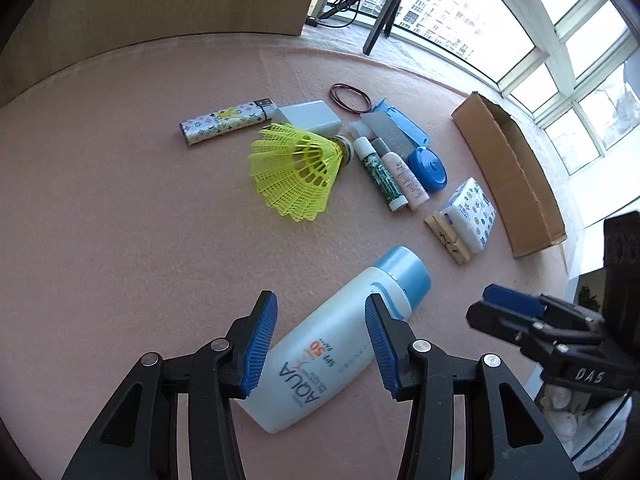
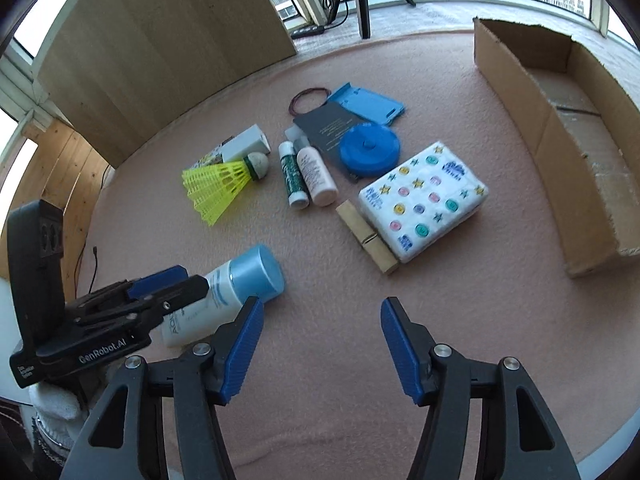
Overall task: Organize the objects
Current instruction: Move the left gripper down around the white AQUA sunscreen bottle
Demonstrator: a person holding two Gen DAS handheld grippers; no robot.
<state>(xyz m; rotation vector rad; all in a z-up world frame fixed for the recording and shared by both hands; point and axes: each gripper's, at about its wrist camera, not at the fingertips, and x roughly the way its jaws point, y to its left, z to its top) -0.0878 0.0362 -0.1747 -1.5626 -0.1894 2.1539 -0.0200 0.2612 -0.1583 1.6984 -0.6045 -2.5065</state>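
The left gripper [image 1: 320, 344] hovers low over the sunscreen bottle [image 1: 336, 344], its fingers spread wide to either side of the body and gripping nothing; whether either pad touches the plastic cannot be told. The bottle lies on its side on the pink tabletop [image 1: 120, 220], blue cap [image 1: 406, 274] pointing away toward the rest of the clutter. The right gripper [image 2: 322, 344] hangs over bare tabletop just beside it, fingers equally wide and empty.

The likely step is closing on the bottle and carrying it to the cardboard box [image 2: 560, 152], which lies open at the far right, well apart from the bottle.

The risks lie in the grasp. The bottle lies at an angle to the fingers, so closing could twist it or squeeze it out sideways. Its smooth, rounded body may roll, and a hold too near the flat base would let the cap end sag.

On the way to the box, the path crosses the clothespin [image 2: 368, 238] and tissue pack [image 2: 424, 200], which touch each other; a low carry could knock them. The shuttlecock [image 1: 298, 174] and two small tubes [image 1: 394, 174] lie farther off and look safe.
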